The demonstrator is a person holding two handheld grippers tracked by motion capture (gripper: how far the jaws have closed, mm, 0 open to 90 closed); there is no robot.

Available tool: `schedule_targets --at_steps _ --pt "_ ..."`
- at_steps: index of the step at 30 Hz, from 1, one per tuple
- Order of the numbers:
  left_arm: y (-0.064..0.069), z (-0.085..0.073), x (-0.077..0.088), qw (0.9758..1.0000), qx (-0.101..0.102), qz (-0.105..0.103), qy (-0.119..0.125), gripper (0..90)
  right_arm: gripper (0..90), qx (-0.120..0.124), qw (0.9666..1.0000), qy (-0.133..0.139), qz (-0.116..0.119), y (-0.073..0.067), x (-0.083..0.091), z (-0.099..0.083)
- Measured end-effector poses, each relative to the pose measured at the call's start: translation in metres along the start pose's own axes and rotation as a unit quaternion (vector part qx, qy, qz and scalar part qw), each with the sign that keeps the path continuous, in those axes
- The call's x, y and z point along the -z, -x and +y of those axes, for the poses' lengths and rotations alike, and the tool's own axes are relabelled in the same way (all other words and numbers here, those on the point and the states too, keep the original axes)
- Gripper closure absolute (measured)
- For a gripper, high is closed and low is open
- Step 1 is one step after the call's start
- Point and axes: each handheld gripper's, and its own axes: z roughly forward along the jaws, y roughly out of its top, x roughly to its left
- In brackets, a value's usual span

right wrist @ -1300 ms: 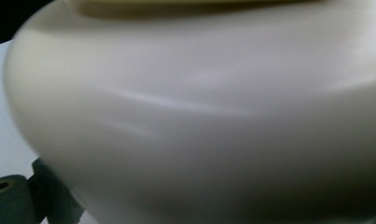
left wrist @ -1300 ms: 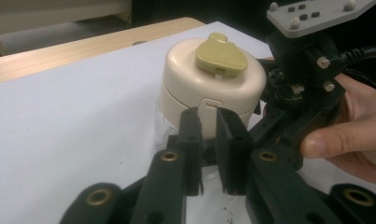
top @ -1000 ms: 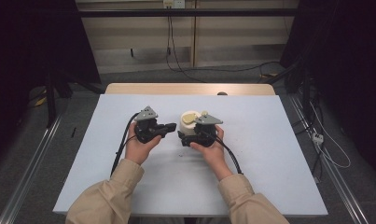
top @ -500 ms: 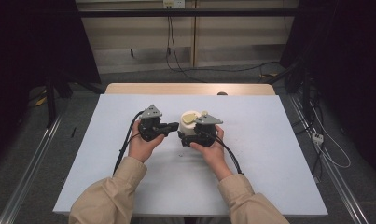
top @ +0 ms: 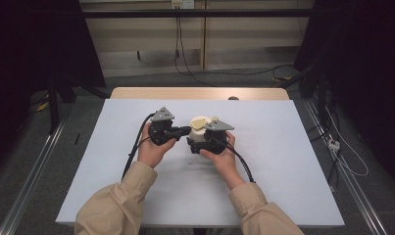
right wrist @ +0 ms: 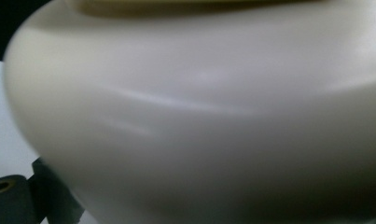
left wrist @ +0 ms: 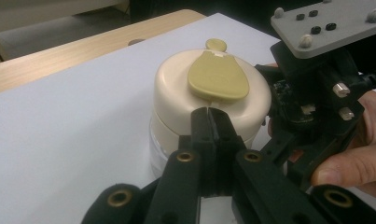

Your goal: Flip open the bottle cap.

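Overhead, a dim room with dark curtains and a grey floor (top: 48, 147) strewn with cables surrounds a pale blue worktop (top: 283, 161) with a wooden strip at its far edge; near its middle stands a cream jar (left wrist: 176, 107) with a yellowish flip lid (left wrist: 218, 79); both sleeved forearms reach in from the near edge; the right tongs (top: 201, 142) sit against the jar's side, whether clamped I cannot tell; the left tongs (left wrist: 209, 116), pressed together and empty, point at the jar's lid rim.
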Motion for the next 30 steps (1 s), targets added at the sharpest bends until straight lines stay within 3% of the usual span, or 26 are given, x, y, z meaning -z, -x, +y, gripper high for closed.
schedule_targets --at_steps 30 --pt "0.0013 0.0049 -0.0001 1.0 -0.003 0.007 -0.005 90.0 4.3 0.0 1.0 0.0 -0.001 -0.0004 -0.0001 -0.0002"
